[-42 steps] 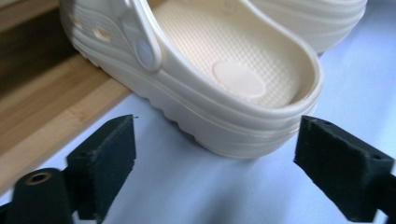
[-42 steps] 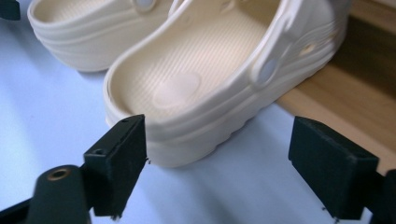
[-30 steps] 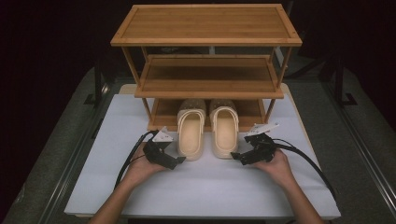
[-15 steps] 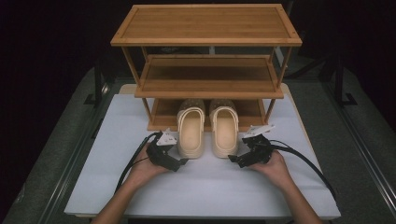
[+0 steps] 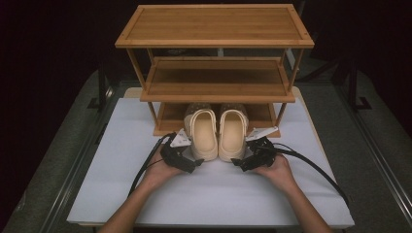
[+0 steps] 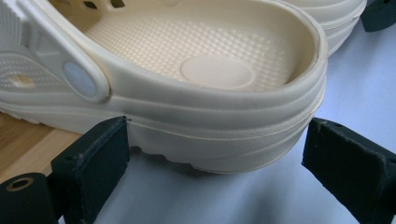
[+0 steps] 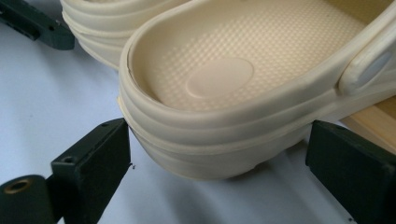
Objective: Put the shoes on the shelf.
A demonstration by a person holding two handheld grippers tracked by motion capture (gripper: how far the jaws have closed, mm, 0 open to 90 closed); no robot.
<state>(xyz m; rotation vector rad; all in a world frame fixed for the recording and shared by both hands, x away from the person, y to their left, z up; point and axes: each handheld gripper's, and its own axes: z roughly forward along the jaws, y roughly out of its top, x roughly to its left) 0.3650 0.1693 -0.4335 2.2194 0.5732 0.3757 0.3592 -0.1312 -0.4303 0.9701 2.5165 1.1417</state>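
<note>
On the white table (image 5: 121, 194) your left gripper (image 5: 193, 162) and right gripper (image 5: 239, 163) gape around each clog's heel, left clog (image 5: 204, 136) and right clog (image 5: 232, 133) ungrasped, toes in the rack (image 5: 214, 39)

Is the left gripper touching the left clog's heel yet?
Cannot tell. In the left gripper view the left gripper stands open around the left clog; one jaw's corner meets its sole edge, contact unclear.

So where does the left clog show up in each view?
High view: left clog sits centre, heel toward the person, toe under the rack's bottom shelf.
Left gripper view: its heel spans the picture, between the open claw jaws.
Right gripper view: its heel edge at top left.
Shared landmark: the white table cover.
</note>
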